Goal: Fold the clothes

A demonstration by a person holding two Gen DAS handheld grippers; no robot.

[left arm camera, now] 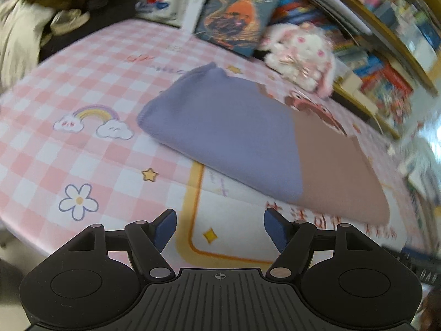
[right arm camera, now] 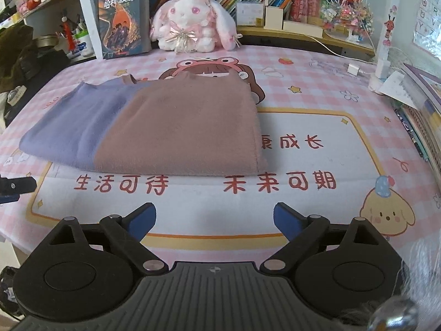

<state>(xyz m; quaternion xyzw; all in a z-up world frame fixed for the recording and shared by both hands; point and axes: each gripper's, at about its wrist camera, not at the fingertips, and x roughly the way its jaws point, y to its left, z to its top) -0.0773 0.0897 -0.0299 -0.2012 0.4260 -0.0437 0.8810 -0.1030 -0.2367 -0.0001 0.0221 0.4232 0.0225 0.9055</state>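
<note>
- while the garment lies as a flat, squared bundle near the middle of the bench, purple part to the left and brown part to the right, it already looks folded at least once; whether another fold is wanted i cannot tell from this.
- its fabric looks thick and fuzzy, so the layers would likely slide on each other; a pinch that catches only the top layer could peel the bundle open instead of turning it over whole.
- the brown right edge and the near edge sit neat and straight; a drag across the printed mat could skew them, since the mat looks smooth and may let the garment slip.
- the left claw has its blue pads apart and holds nothing, low above the bench just before the near edge of the garment; the blur in its view hints at quick motion, and a fast sweep could snag the hem.
- the right claw is likewise spread and empty, near the front of the bench, apart from the cloth.
- behind the garment stand a plush rabbit and a propped book; a wide lift or flip of the cloth toward the back could knock either over.
- a white charger and cable lie at the far right, well apart from the garment, a small risk only.
</note>
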